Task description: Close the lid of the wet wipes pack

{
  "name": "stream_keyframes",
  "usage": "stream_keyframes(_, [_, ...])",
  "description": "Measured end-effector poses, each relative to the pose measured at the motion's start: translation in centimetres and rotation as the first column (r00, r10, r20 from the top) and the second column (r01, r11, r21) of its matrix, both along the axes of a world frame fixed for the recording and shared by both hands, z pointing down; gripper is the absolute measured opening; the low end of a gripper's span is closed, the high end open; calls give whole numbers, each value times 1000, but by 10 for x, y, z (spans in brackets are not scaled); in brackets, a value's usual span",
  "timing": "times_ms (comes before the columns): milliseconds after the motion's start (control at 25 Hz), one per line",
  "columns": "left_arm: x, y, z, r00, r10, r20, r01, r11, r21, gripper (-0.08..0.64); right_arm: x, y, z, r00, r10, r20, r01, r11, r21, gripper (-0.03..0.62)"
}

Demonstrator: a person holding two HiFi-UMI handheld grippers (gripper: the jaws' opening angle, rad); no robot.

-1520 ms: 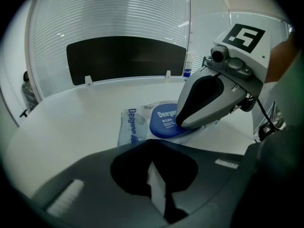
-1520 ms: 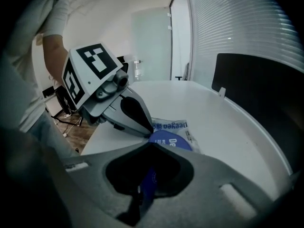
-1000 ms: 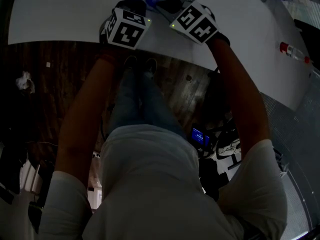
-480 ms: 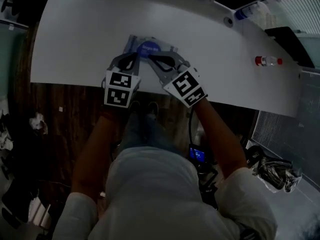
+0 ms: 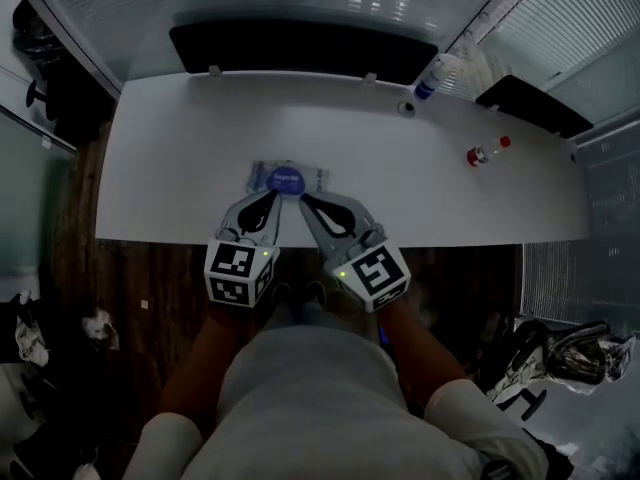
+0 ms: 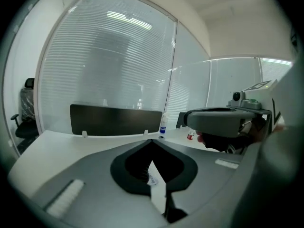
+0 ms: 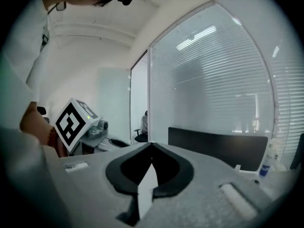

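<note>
White table (image 5: 180,168): spray bottle (image 5: 428,75) and red-capped bottle (image 5: 485,153) sit back right, black panel (image 5: 300,50) runs along the back edge, all well apart from the work. Wet wipes pack (image 5: 287,179) lies flat near the front edge, unobstructed. Left gripper (image 5: 272,196) and right gripper (image 5: 304,199): jaws pressed together, nothing clamped, tips at the pack's near edge. Can't tell if they touch it.

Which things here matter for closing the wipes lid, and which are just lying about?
Job: wet wipes pack; left gripper and right gripper, both shut, at its near edge.
Lying about: blue-and-white bottle; small red-and-white bottle; black screen.
</note>
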State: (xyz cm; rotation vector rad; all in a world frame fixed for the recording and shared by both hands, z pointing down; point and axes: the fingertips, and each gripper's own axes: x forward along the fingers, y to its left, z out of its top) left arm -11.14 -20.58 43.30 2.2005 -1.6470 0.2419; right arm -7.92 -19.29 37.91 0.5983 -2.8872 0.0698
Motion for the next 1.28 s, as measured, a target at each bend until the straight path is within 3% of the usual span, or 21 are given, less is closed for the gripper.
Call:
stream_keyframes(280, [30, 28, -56, 999, 29, -33, -24, 992, 126, 3, 22, 35, -59, 986, 89, 142, -94, 995, 28, 0])
stream_keyframes(480, [52, 65, -85, 998, 38, -42, -29, 980, 197, 3, 48, 67, -70, 978, 146, 152, -147, 989, -1, 0])
stream_keyframes(680, [59, 93, -95, 998, 24, -60, -11, 979, 204, 3, 58, 90, -85, 964, 145, 221, -136, 989, -57, 0])
stream_keyframes(1000, [62, 100, -103, 997, 33, -67, -18, 976, 215, 3, 66, 95, -94, 964, 163, 210, -166, 986, -3, 0])
stream_keyframes(1280, [63, 103, -105, 998, 33, -62, -19, 976, 216, 3, 68, 96, -88, 965, 170, 197, -172, 985, -10, 0])
